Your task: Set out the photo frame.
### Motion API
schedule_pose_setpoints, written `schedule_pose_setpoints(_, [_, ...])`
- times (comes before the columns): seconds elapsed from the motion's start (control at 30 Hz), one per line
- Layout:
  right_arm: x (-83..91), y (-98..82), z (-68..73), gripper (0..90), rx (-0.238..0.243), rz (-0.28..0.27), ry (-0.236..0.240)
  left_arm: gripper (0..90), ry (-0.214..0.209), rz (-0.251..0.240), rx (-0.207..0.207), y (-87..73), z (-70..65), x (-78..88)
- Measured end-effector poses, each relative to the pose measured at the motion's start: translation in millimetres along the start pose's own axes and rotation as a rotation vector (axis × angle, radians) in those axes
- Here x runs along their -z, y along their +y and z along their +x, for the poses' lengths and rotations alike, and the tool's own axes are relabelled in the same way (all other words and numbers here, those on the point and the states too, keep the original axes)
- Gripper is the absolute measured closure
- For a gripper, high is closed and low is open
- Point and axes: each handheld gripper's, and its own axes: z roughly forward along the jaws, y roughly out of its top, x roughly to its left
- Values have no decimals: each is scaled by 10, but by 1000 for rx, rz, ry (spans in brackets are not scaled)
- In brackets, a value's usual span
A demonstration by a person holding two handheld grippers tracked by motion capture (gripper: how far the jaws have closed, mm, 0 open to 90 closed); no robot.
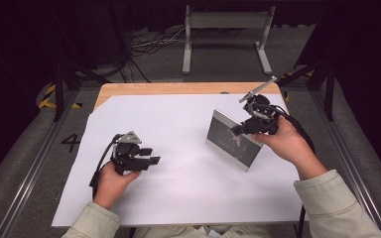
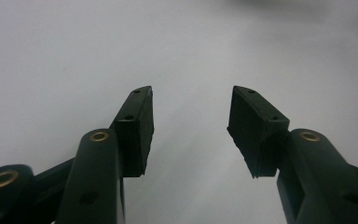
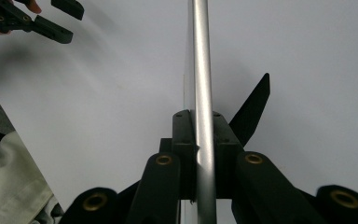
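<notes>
Right tool [image 1: 241, 130] clamps the picture frame [image 1: 232, 140] by its edge, tilted; left tool [image 1: 150, 155] gapes empty. Next, you likely stand it on the desk [image 1: 178, 89].

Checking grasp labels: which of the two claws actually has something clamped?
The right claw: its jaws are shut on the silver-edged picture frame, held tilted over the white sheet. The left claw stands open with nothing between its jaws.

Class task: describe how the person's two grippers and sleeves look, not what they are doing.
Both the left gripper and the right gripper are black, with brass-coloured rivets and flat rectangular fingers. Each carries a grey three-cornered plate and trails a black cable. The sleeves are pale beige.
</notes>
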Motion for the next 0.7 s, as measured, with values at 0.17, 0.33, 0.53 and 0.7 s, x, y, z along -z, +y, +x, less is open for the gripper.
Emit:
schedule_pose_setpoints(0.17, [-30, 100, 9, 833, 58, 10, 23, 508, 6, -2, 10, -28, 8, 24])
schedule_pose_setpoints(0.33, [-63, 194, 11, 833, 108, 22, 40, 508, 15, -6, 21, -68, 13, 64])
schedule_pose_setpoints(0.53, [-94, 308, 0, 833, 164, 31, 55, 509, 27, -9, 27, -98, 34, 97])
schedule_pose_setpoints(0.7, [-133, 379, 4, 833, 213, 33, 64, 509, 28, -7, 27, -103, 38, 93])
